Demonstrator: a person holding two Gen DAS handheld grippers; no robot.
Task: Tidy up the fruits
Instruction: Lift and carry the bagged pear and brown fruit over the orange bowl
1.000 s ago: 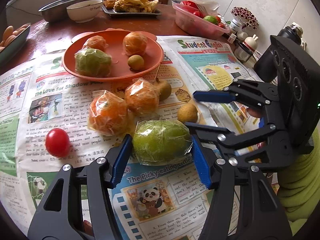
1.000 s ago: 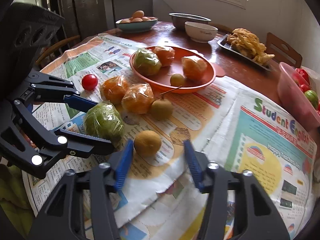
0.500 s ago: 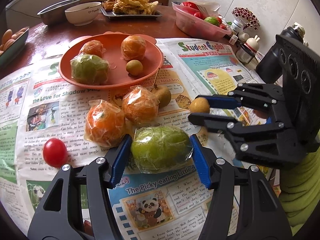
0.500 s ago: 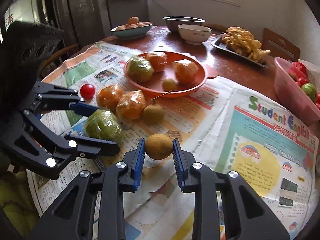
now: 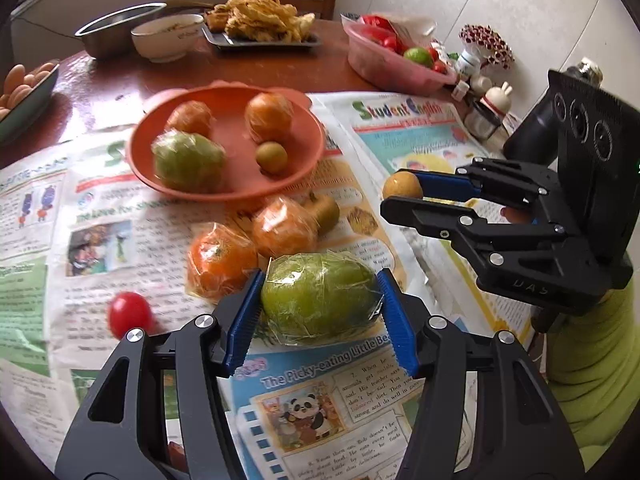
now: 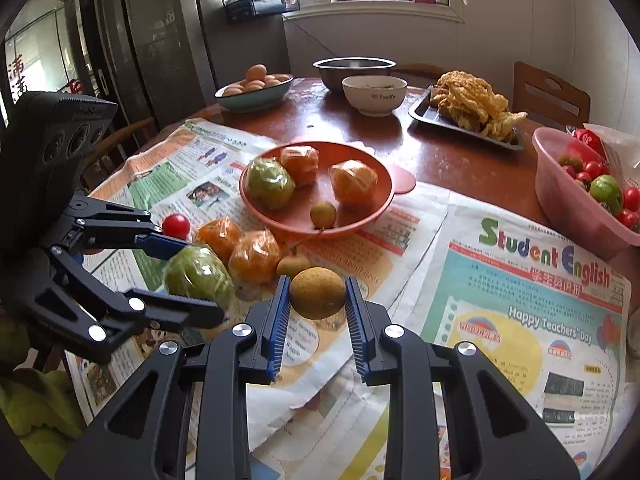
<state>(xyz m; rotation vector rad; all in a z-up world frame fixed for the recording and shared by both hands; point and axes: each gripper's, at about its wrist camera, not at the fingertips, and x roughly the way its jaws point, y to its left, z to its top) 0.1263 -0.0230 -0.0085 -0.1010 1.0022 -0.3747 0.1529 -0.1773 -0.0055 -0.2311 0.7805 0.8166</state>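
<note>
My left gripper [image 5: 320, 276] is shut on a green fruit wrapped in film [image 5: 320, 300], both blue pads pressing its sides just above the newspaper. My right gripper [image 6: 316, 282] is shut on a small round brown fruit [image 6: 317, 293], held clear of the paper. In the left wrist view, the right gripper [image 5: 400, 192] is to the right, the brown fruit [image 5: 402, 186] at its tips. The orange plate [image 5: 224, 190] beyond holds a wrapped green fruit, two wrapped oranges and a small brown fruit. Two wrapped oranges [image 5: 222, 260], a stemmed brown fruit [image 5: 326, 210] and a red tomato [image 5: 130, 314] lie loose.
Newspaper [image 6: 520, 320] covers the near half of the round wooden table. A pink basin of tomatoes [image 6: 568, 196] stands at the right. A bowl of eggs [image 6: 254, 92], a metal bowl, a white bowl [image 6: 374, 94] and a tray of fried food [image 6: 472, 108] line the far side.
My right gripper has shut on the small brown fruit and lifted it off the newspaper. The left gripper's pads have drawn in against the wrapped green fruit.
</note>
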